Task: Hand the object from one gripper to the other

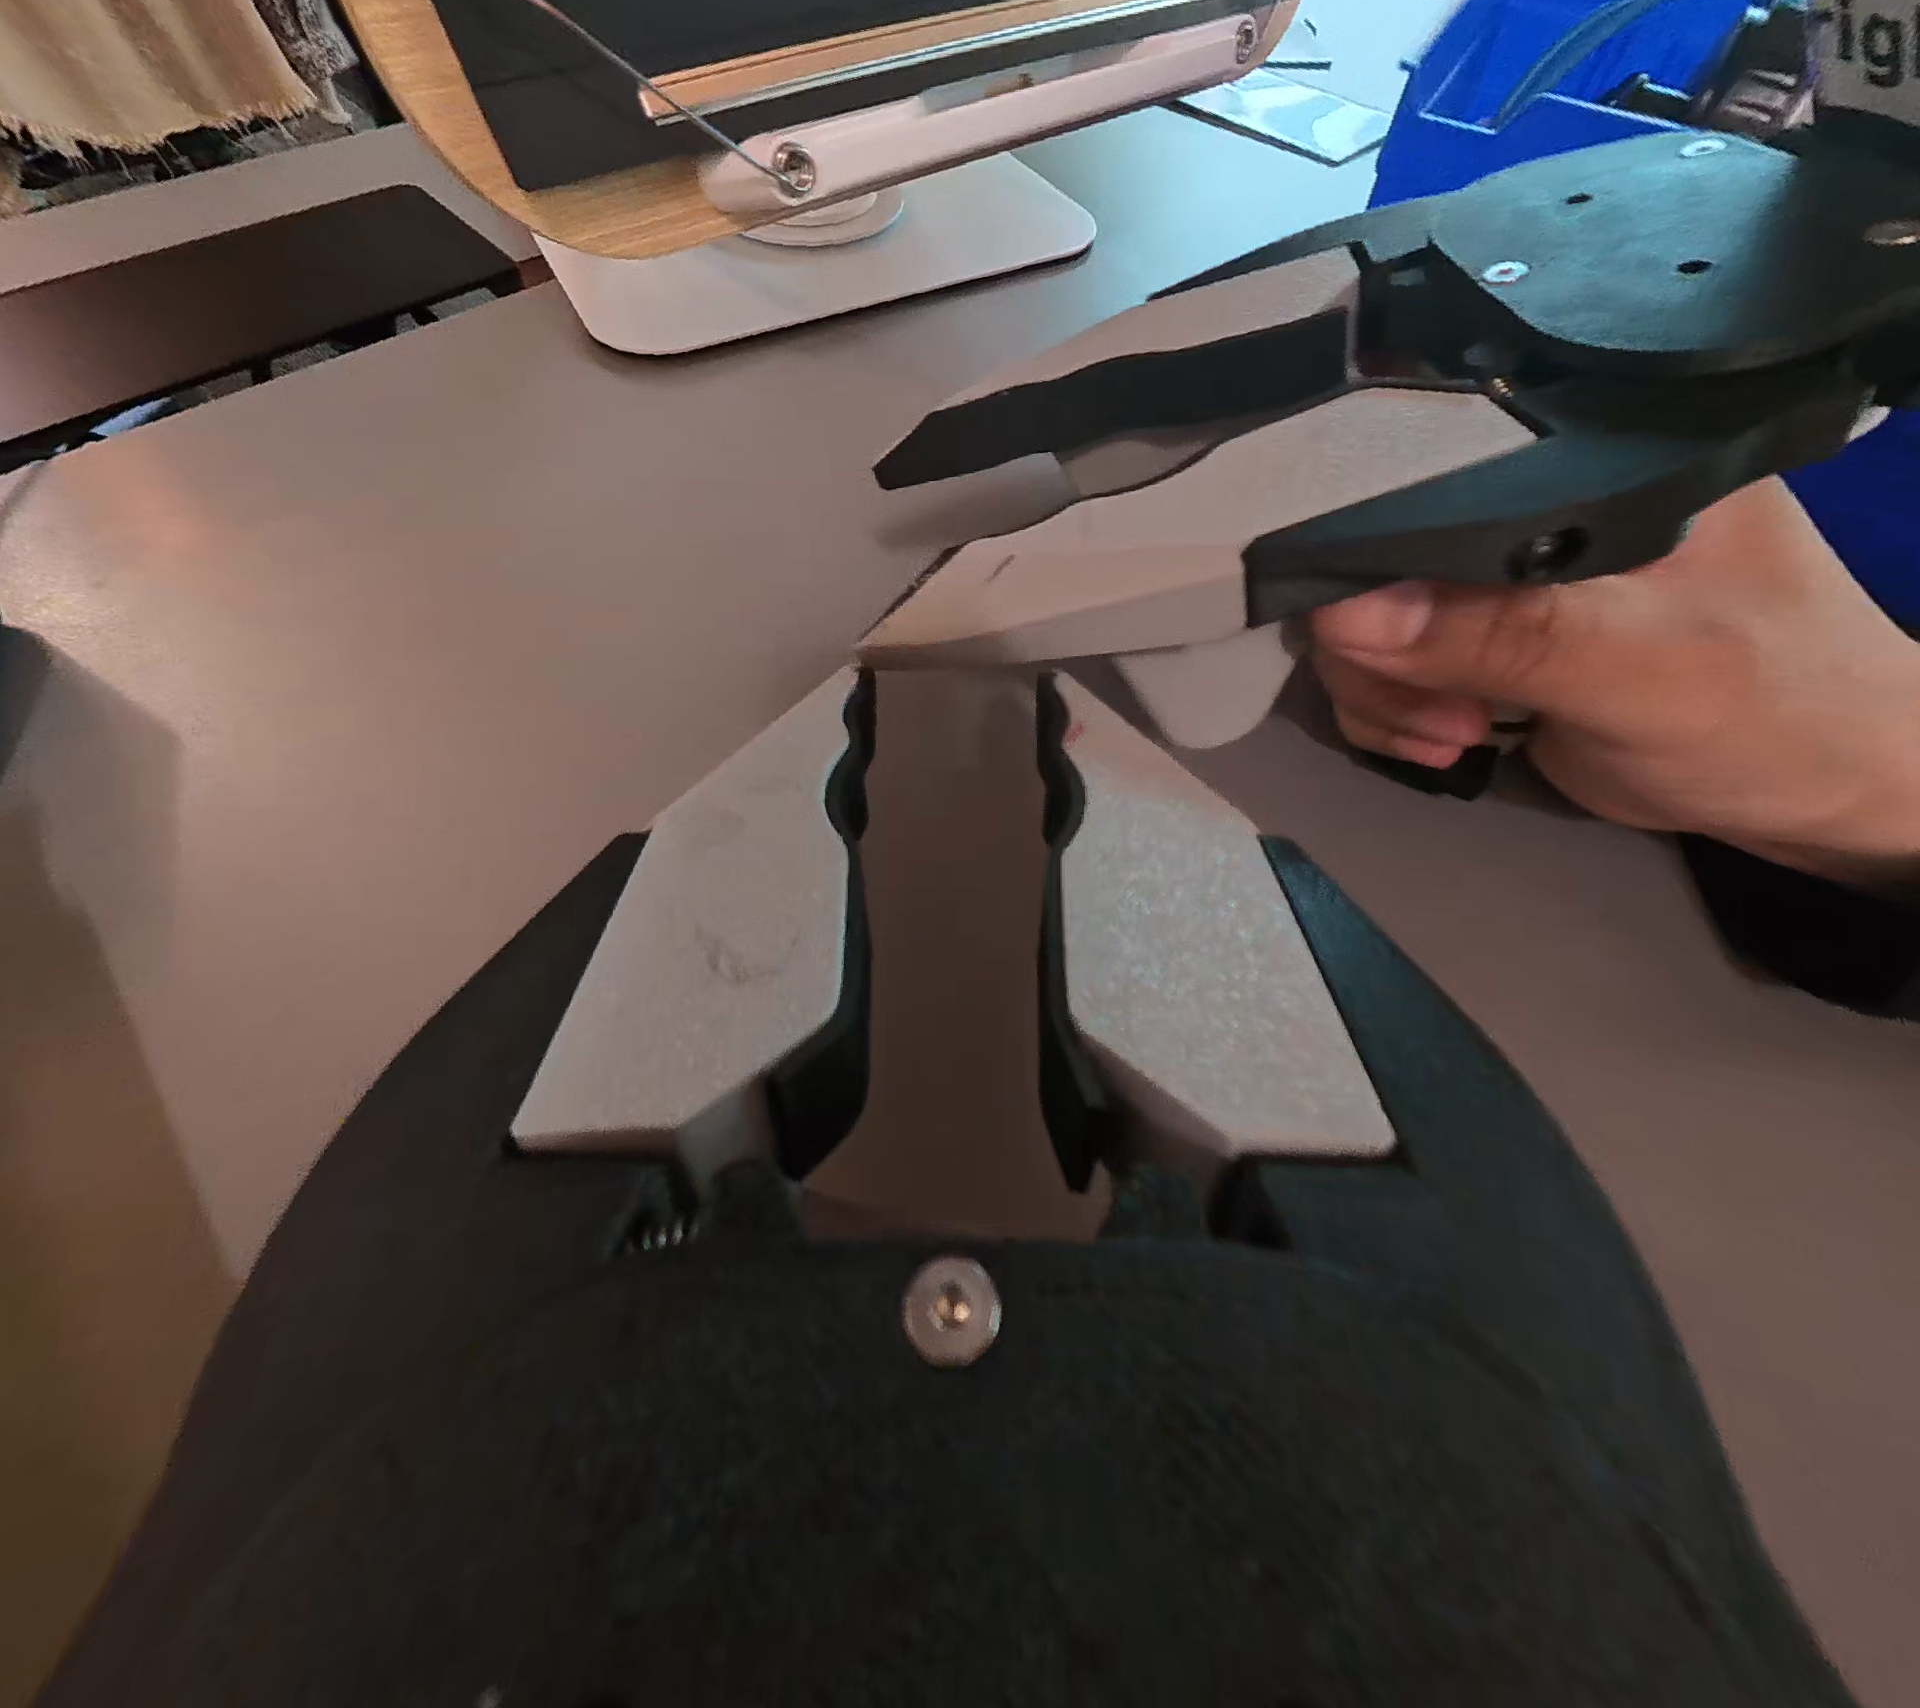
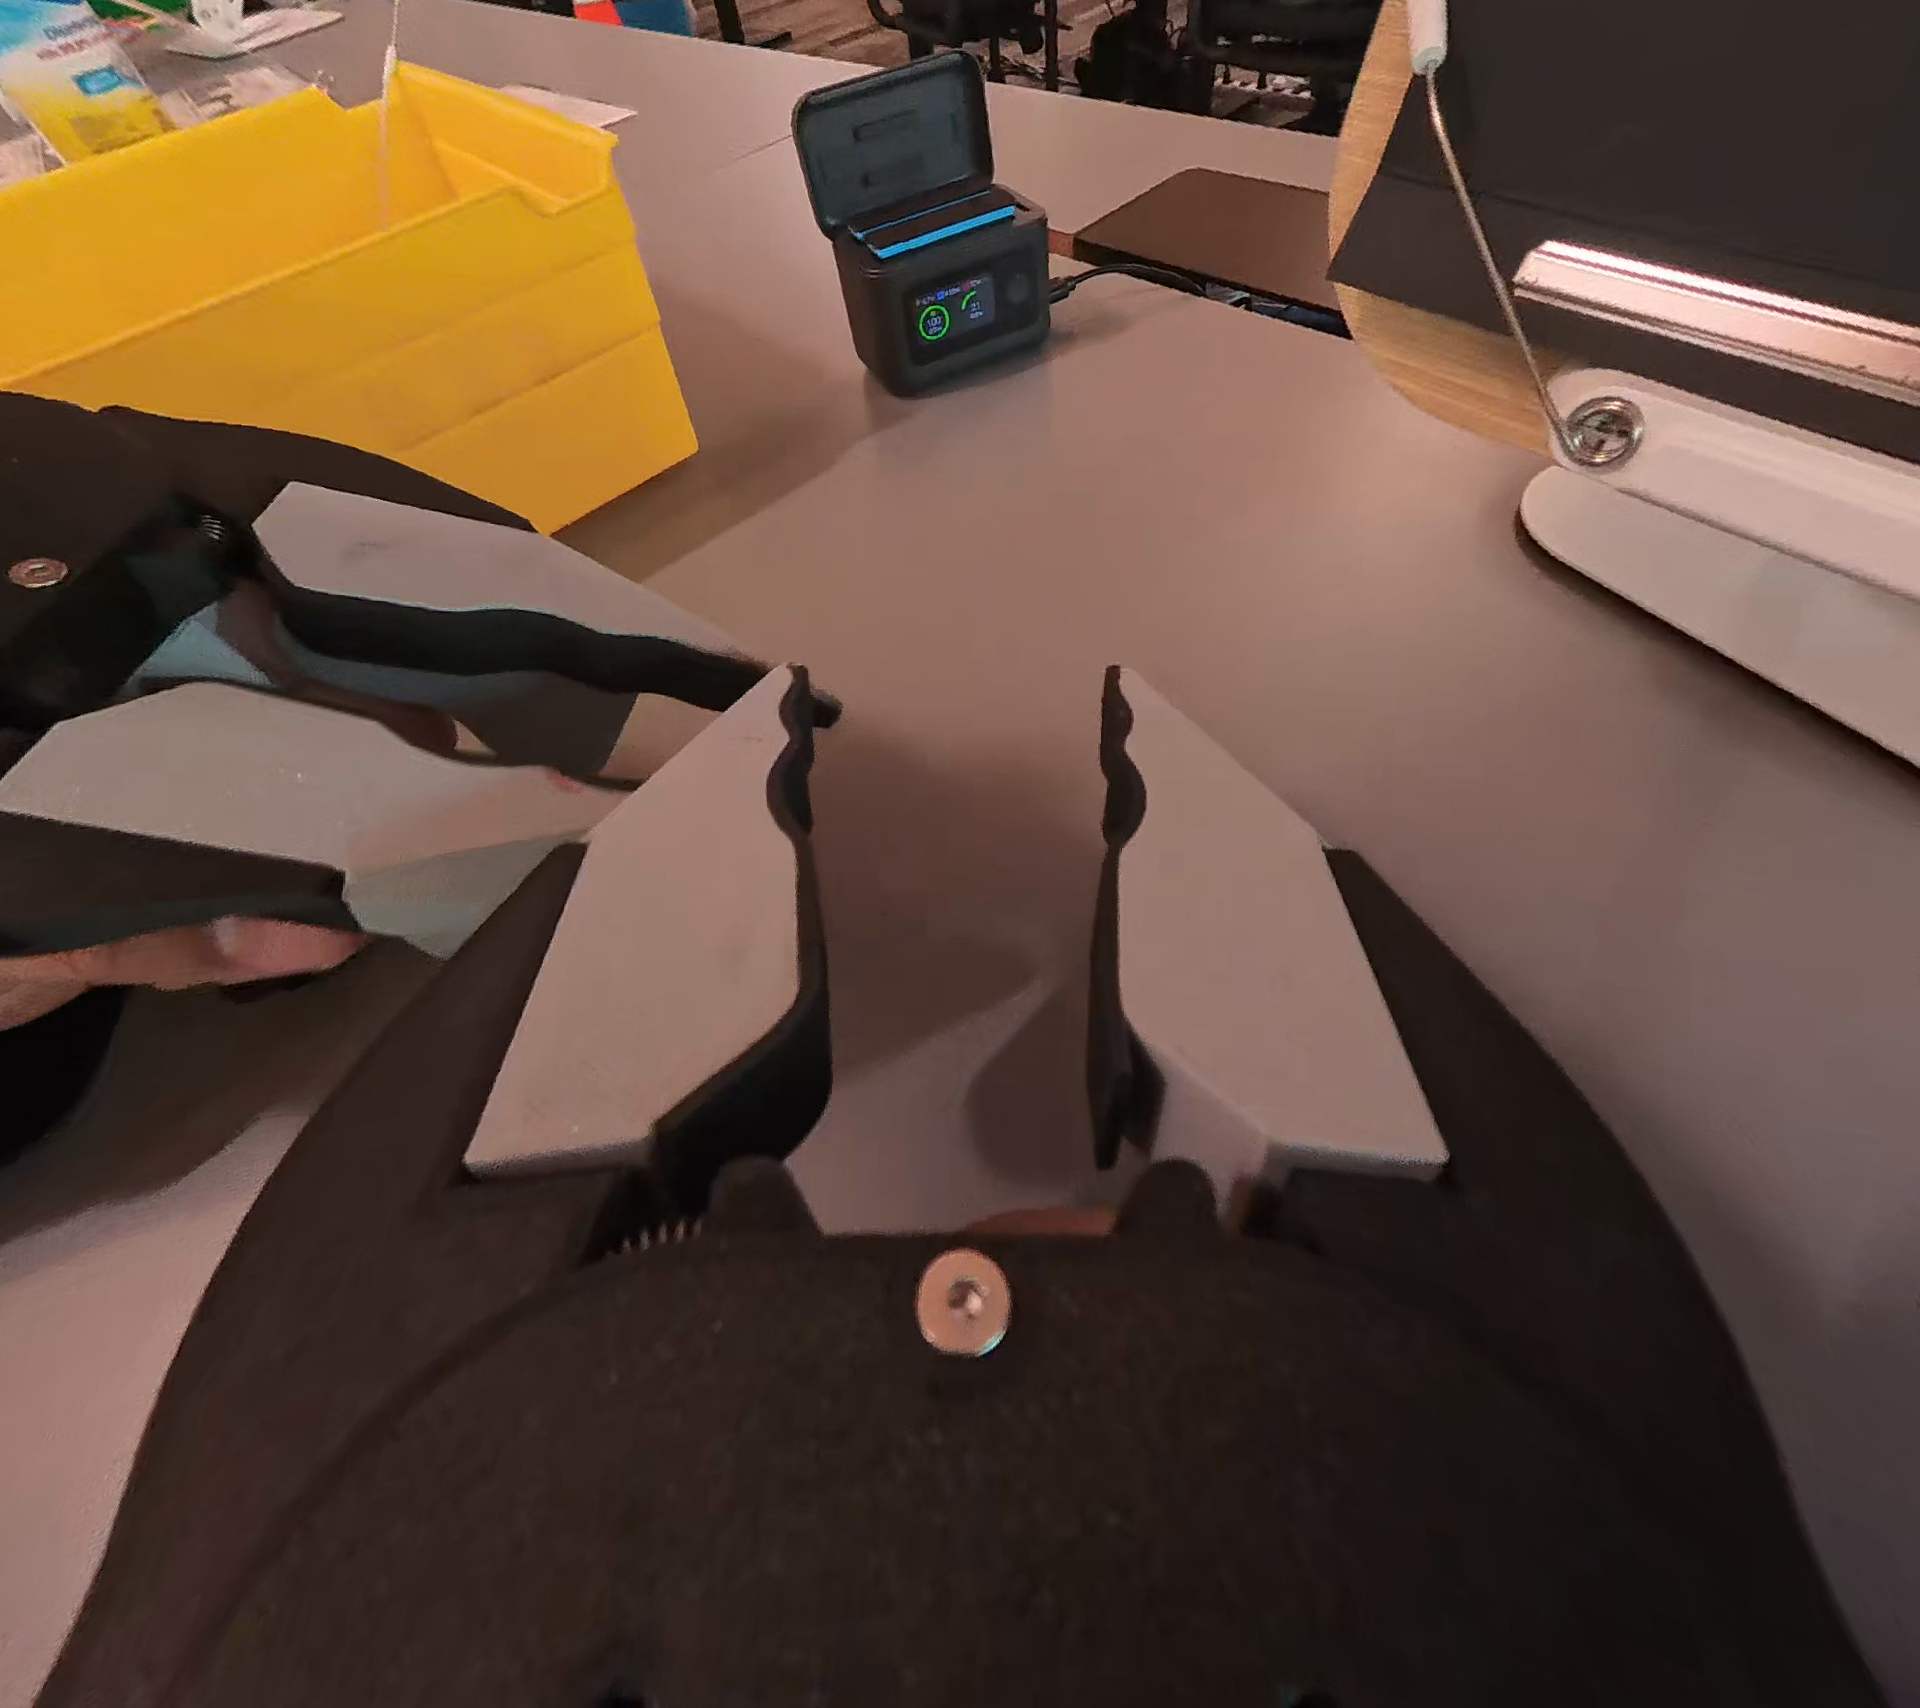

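Over the grey table (image 2: 1195, 536), left gripper (image 1: 956, 682) narrowly parted, right gripper (image 2: 951, 682) wide, both empty.

Lighting was soft indoor stuff, table (image 2: 1195, 578) shadows mild, heavy fisheye bending at edges, motion blur on the right gripper (image 1: 883, 557).

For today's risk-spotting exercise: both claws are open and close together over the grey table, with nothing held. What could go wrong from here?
1. Collision: the right claw crosses just ahead of the left claw, tips nearly meeting; a small move could knock them together.
2. No object for the handover shows in either claw or on the bare table between them, so closing now would likely grip nothing.
3. The white stand sits close on the right; a wide swing could strike it.
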